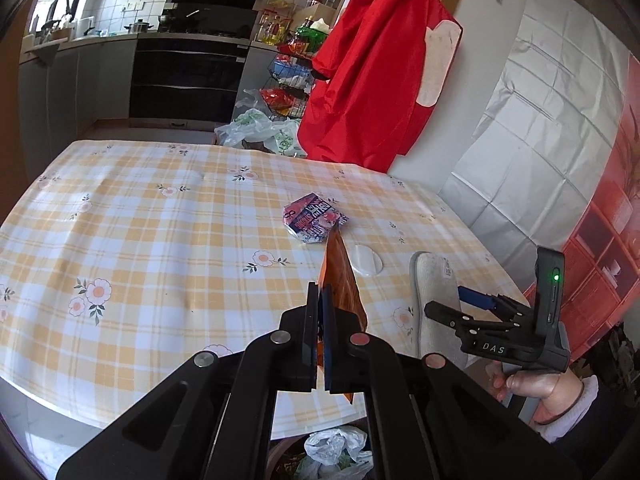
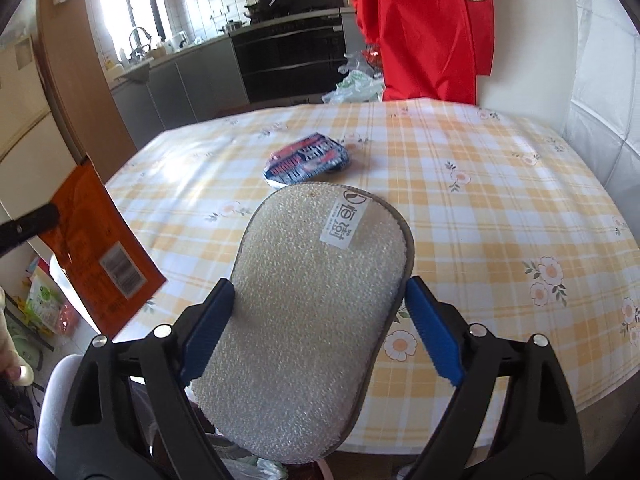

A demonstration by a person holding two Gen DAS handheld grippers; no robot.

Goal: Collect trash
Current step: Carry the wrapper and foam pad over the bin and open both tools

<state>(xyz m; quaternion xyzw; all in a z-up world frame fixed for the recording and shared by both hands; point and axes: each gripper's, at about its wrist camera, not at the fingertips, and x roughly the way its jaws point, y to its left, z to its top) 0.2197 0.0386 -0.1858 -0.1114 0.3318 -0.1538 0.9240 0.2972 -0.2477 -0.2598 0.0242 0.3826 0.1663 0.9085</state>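
**Wrapper pinched, pad clamped**

The left gripper (image 1: 320, 300) has its jaws shut on an orange wrapper (image 1: 340, 276), long axis pointing away over the desk (image 1: 160, 220). The right gripper (image 2: 320, 312) spans a grey scrubbing pad (image 2: 312, 300) lengthwise. A crumpled packet (image 2: 308, 158) lies mid-desk; kitchen behind.

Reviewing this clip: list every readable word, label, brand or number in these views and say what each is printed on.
"DAS": white letters on the black right gripper.
"恒逊" (second character uncertain): white label on the grey oval scrubbing pad between the right gripper's jaws.
"8": on the crumpled red-and-blue printed wrapper; its other characters are too distorted.
Barcode on the orange flat packet held by the left gripper: digits too blurred.
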